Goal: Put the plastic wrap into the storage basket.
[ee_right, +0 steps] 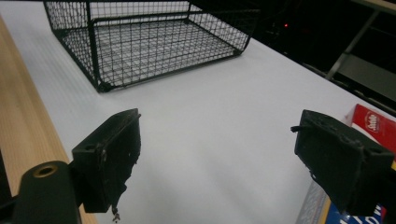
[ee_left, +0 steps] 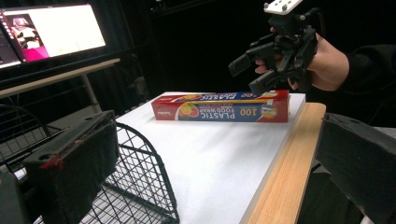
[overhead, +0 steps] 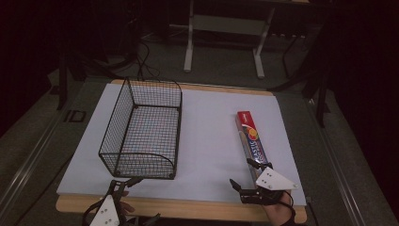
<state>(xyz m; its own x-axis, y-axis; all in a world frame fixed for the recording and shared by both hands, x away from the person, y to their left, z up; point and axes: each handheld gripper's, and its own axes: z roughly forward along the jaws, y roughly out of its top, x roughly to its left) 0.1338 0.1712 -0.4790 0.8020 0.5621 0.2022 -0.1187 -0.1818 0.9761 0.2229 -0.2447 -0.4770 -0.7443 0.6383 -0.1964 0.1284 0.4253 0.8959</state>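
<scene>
A long red and blue plastic wrap box (overhead: pixel 251 139) lies flat on the right of the white mat (overhead: pixel 211 141). An empty black wire basket (overhead: pixel 143 129) stands on the mat's left half. My right gripper (overhead: pixel 243 174) hovers open at the near end of the box, one jaw over the box end and the other over bare mat. In the right gripper view, the right gripper (ee_right: pixel 219 154) has only mat between its jaws, with the box (ee_right: pixel 373 123) at the right jaw. My left gripper (overhead: pixel 141 200) is open by the basket's near corner. The left gripper view shows the box (ee_left: pixel 224 108) and the right gripper (ee_left: pixel 275 56).
The mat lies on a wooden table (overhead: pixel 188 209) whose bare edge runs along the front. A lit monitor (ee_left: pixel 51 30) stands beyond the table. A desk frame (overhead: pixel 226 28) stands on the floor behind.
</scene>
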